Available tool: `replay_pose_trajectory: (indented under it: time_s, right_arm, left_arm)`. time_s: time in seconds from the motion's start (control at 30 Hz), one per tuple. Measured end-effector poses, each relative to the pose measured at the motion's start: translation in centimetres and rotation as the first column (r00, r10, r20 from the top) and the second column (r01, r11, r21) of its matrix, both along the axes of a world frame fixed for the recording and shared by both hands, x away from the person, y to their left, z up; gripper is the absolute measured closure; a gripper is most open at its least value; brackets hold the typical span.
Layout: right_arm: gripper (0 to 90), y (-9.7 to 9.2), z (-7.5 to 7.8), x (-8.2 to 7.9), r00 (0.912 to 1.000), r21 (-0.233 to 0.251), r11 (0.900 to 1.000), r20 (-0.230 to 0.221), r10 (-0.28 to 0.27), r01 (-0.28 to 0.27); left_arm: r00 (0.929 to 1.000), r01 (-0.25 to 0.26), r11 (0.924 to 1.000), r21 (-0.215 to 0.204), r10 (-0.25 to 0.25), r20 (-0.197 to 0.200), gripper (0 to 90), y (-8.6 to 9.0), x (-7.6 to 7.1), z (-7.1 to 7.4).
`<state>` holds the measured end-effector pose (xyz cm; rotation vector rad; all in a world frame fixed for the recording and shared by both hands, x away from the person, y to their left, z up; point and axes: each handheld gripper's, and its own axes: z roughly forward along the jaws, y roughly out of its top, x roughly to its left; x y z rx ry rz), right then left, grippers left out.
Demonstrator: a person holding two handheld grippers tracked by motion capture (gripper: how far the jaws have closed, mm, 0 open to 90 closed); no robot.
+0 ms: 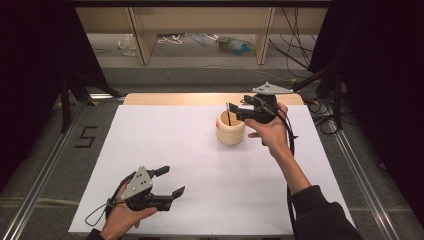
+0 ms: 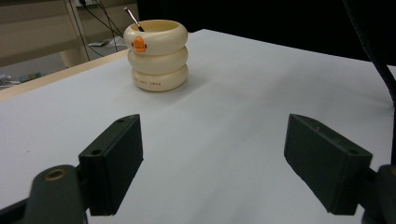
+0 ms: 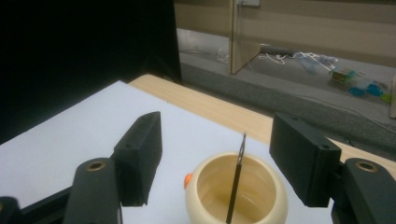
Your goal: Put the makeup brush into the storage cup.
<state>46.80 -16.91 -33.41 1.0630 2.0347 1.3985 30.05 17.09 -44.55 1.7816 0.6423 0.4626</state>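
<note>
Cream cup (image 1: 230, 128) is sitting far right on the white counter (image 1: 165, 145), with a thin stick (image 3: 235, 186) standing inside. Right hand-held gripper (image 1: 239, 111) is hovering above it, wide open, holding nothing. Left hand-held gripper (image 1: 170, 181) is waiting near left, open and empty.

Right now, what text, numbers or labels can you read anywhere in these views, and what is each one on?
"5": dark mark on the grey floor left of the table.
A line of small dark lettering on the bottom ring of the cream holder: too small and blurred to read.
Nothing readable on the left gripper or the right gripper.
</note>
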Motion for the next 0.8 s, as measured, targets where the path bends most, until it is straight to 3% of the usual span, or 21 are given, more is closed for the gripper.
replay_pose_trajectory:
  time_s: [0.43,0.63,0.8]
  right_arm:
    - [33.8,-0.9,-1.0,-3.3,0.9987,-0.027,0.9984,0.013,0.050,-0.049]
    - [33.6,-0.9,-1.6,-4.7,0.9968,-0.002,0.9974,0.034,0.073,-0.073]
    - [29.9,-0.7,-2.2,-5.6,0.9959,0.009,0.9960,0.018,0.089,-0.089]
  left_arm:
    - [1.0000,-0.004,1.0000,0.005,0.004,0.000,19.5,0.0,0.1,0.0]
    - [1.0000,-0.004,1.0000,0.006,0.004,0.002,19.5,0.0,0.1,0.0]
    - [1.0000,-0.002,1.0000,0.004,0.002,0.004,19.5,0.1,0.1,0.0]
